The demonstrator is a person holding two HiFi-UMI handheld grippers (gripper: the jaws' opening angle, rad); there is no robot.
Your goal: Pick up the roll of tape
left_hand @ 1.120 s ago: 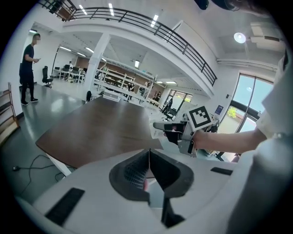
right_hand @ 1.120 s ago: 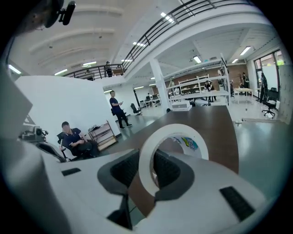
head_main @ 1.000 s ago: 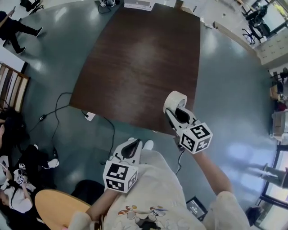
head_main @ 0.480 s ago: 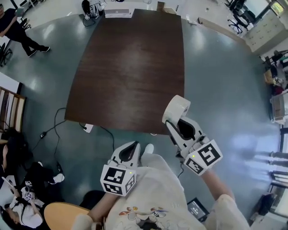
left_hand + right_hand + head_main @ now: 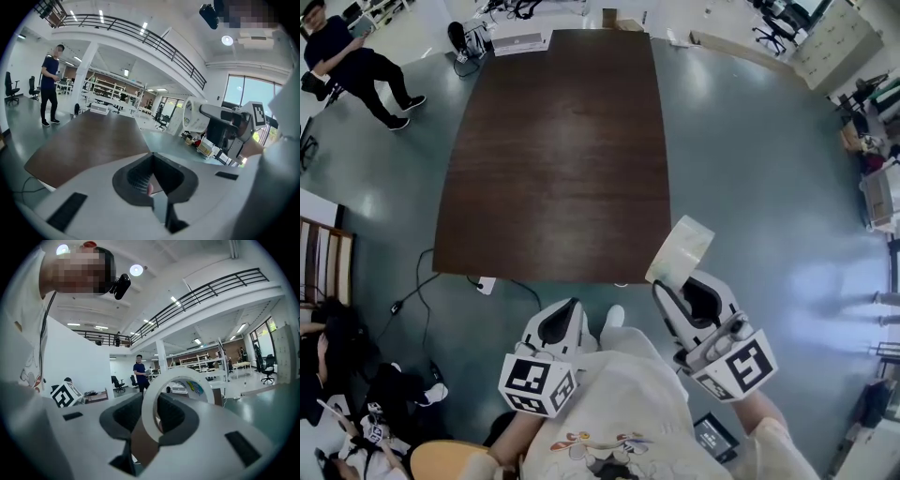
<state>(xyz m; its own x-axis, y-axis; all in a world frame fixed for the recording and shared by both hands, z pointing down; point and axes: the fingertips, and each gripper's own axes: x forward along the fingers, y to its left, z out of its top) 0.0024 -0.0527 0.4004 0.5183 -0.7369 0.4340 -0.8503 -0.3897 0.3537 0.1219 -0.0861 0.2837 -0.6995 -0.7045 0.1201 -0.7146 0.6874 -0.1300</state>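
Two claws in view — right claw clamped on roll of tape, up in the air just off the bare worktop's near-right corner, not touching it. Left claw closed, nothing between jaws — low by the torso.

Pale cream roll of tape; dark brown wood-grain tabletop; glossy grey-green floor. The left tongs and right tongs are white, with black-and-white square markers.

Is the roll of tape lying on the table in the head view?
No, the roll of tape is clamped in the right claw, in the air beyond the table edge.
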